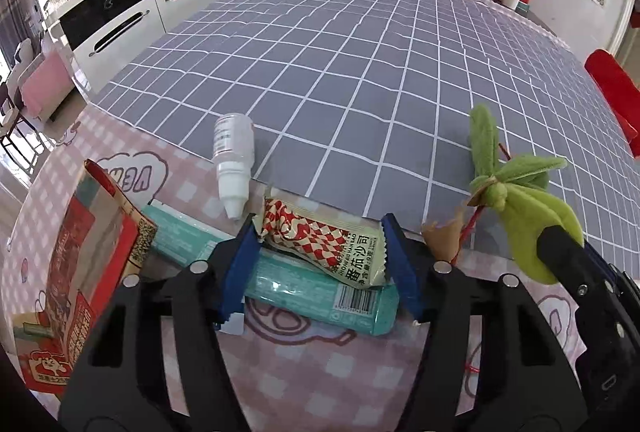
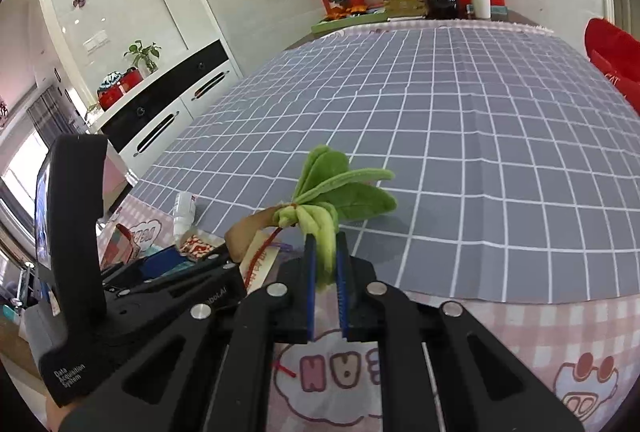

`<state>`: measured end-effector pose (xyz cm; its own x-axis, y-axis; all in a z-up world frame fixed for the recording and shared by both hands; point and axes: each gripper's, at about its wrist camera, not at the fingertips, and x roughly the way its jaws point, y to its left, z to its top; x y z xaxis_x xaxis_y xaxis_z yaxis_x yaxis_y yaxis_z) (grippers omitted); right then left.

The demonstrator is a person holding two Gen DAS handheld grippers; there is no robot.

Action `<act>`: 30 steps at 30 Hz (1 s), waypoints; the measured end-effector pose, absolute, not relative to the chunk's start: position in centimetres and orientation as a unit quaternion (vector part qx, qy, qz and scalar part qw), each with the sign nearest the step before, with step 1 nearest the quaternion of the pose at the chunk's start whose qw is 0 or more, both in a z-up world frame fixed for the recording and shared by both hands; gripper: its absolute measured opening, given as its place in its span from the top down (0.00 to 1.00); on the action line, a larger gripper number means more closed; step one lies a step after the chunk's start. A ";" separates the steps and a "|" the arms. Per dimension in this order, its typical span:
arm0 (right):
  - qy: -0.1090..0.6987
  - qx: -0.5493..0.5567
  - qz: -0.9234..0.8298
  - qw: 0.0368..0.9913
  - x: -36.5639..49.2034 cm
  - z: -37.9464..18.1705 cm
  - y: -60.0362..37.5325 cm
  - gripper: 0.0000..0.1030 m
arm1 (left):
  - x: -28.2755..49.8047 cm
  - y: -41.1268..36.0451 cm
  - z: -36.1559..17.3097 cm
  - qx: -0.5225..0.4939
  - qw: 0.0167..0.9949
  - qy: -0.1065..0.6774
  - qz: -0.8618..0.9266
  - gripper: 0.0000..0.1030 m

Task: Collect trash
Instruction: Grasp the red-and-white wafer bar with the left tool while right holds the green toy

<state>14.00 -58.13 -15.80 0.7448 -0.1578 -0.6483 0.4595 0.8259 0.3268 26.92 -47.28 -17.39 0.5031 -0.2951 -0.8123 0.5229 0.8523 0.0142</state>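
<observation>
Trash sits bunched at the near edge of the table (image 1: 360, 71), mostly on the pink checked cloth (image 1: 320, 372) just short of the grey grid mat (image 1: 360, 51). Left gripper (image 1: 318, 268) straddles a red-and-cream snack wrapper (image 1: 320, 244), which lies across a teal tube (image 1: 304, 284); blue pads (image 1: 236, 264) sit either side of the wrapper, touching or nearly so (hard to say from this angle whether they press). White dropper bottle (image 1: 234, 159) lies across the mat's near edge, just beyond the wrapper. Red carton (image 1: 80, 252) stands at the near left. Right gripper (image 2: 325, 264) is clamped on a green plush leaf sprig (image 2: 340, 191), with its brown tag (image 2: 248, 232) and red string hanging left, above the mat's near edge.
</observation>
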 end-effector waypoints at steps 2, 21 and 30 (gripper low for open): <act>0.314 0.240 -0.170 0.903 13.9 -15.8 -58.1 0.91 | 26.8 -47.1 -17.3 0.129 0.858 0.435 -0.242 0.46; 0.310 0.255 -0.112 0.909 13.9 -15.1 -57.2 0.91 | 24.9 -42.7 -14.9 0.063 0.860 0.413 -0.291 0.74; 0.277 0.239 -0.088 0.926 13.1 -12.4 -55.2 0.91 | 23.5 -40.0 -11.7 0.053 0.870 0.392 -0.295 0.74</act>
